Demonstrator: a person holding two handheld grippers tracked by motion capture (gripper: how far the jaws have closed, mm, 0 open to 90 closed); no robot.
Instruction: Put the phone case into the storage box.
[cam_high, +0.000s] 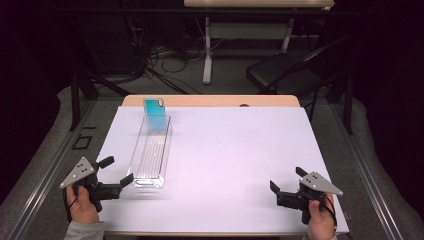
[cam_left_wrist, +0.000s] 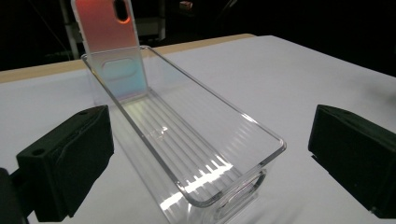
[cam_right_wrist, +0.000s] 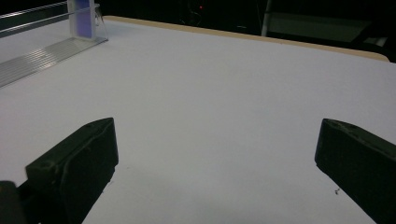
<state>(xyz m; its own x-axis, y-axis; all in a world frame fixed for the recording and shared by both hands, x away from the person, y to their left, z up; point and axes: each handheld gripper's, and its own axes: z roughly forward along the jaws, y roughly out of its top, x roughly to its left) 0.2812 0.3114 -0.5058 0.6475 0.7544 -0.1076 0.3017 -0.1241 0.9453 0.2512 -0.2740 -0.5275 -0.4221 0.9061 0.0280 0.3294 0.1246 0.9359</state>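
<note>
A long clear plastic bin (cam_high: 150, 152) lies on the white table, left of centre. A phone case (cam_high: 155, 115) stands upright in its far end, leaning on the end wall; it looks teal from above and iridescent orange-pink (cam_left_wrist: 109, 42) in the left gripper view. My left gripper (cam_high: 116, 171) is open just beside the bin's near end (cam_left_wrist: 224, 186), its jaws wide on either side of that end without touching it. My right gripper (cam_high: 287, 180) is open near the table's front right, with bare table between its jaws. The bin (cam_right_wrist: 42, 58) shows far off in the right gripper view.
The table (cam_high: 225, 150) has a wooden strip along its far edge. Beyond it on the floor are a desk frame (cam_high: 207, 50), cables and a black folding chair (cam_high: 285, 70). Dark frame posts stand at both sides.
</note>
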